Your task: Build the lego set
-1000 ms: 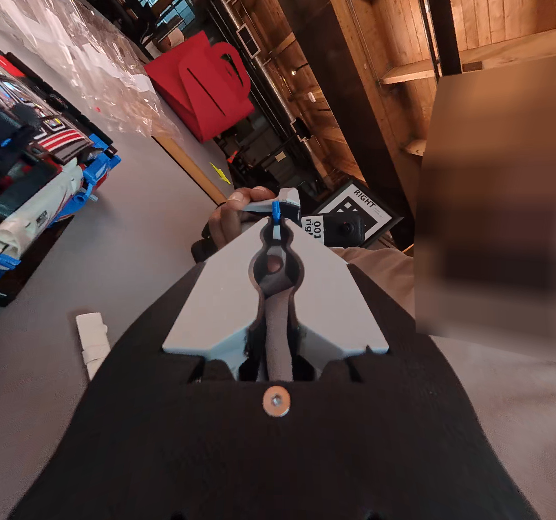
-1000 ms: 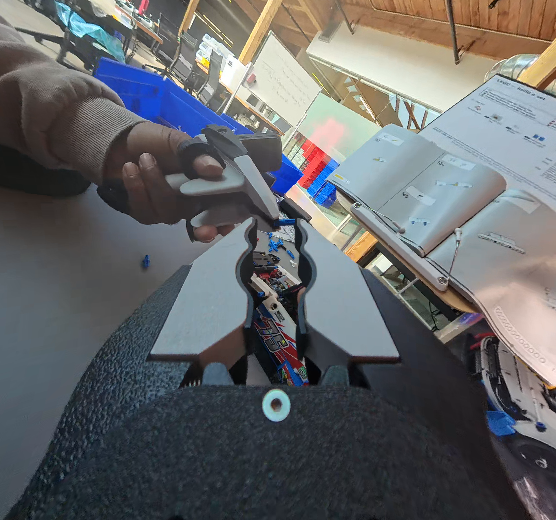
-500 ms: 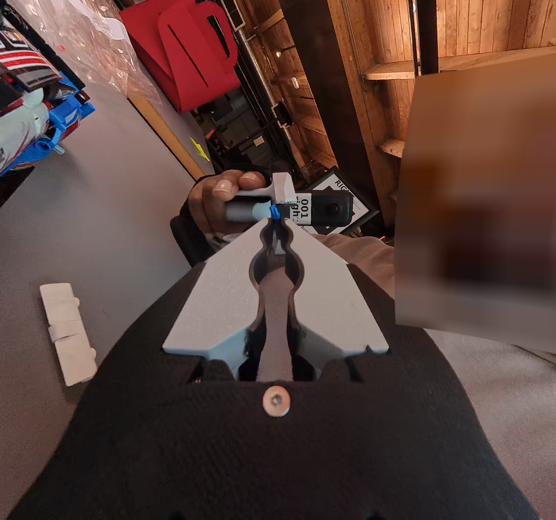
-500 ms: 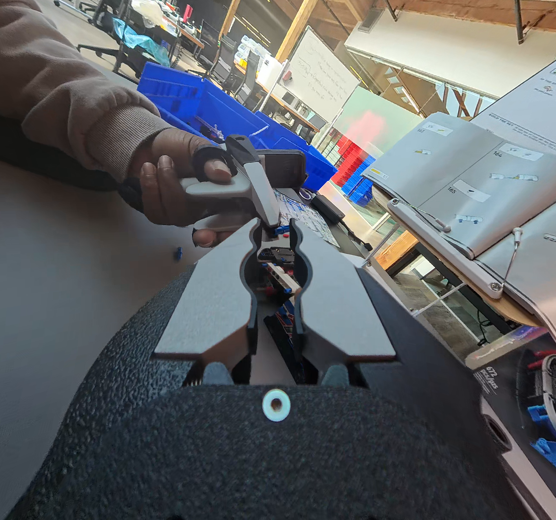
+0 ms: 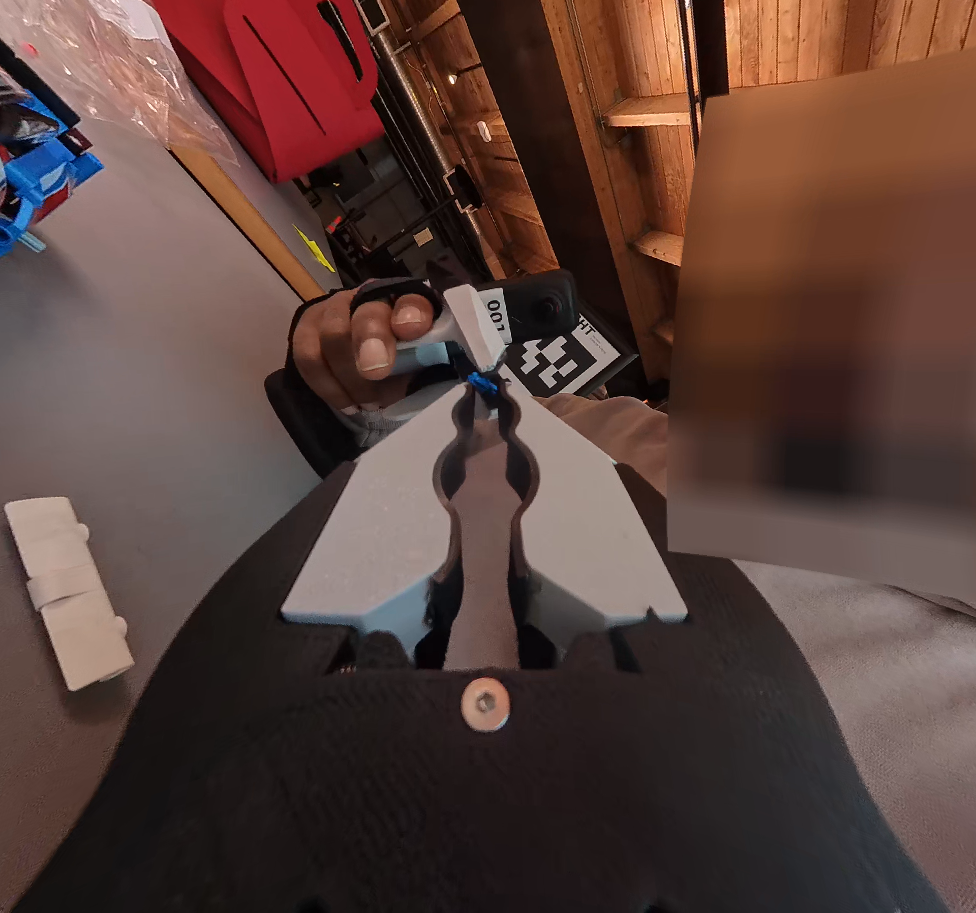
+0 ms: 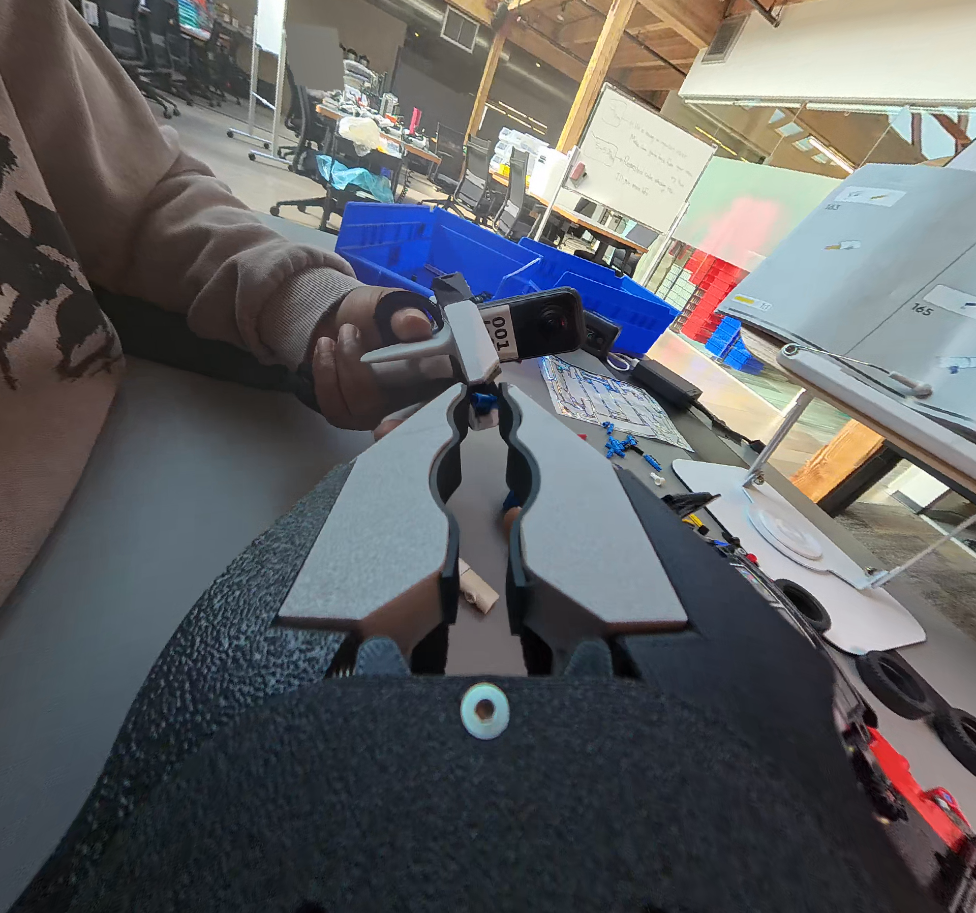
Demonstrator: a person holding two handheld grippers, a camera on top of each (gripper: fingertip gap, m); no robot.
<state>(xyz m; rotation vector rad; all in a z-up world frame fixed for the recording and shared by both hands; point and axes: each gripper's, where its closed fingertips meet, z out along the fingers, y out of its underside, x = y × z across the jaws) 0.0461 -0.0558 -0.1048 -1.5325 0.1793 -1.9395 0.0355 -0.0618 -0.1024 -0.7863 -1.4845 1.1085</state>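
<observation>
A: Left claw (image 5: pixel 483 391): grey wedge fingers, pinched on a small blue lego pin (image 5: pixel 481 385), glossy plastic, held above the desk (image 5: pixel 158 359).

B: Right claw (image 6: pixel 483 396): fingers parted, straddling that pin (image 6: pixel 483 402) tip to tip.

A: Step, likely: handover or mating midair. Next: right closes squarely, then left releases.

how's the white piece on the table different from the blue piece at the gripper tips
The white piece is long and blocky; the blue piece is tiny. The white piece lies loose on the table; the blue piece is off the table, between the left gripper tips, with the right gripper close by. Both look like plastic lego parts.
</observation>
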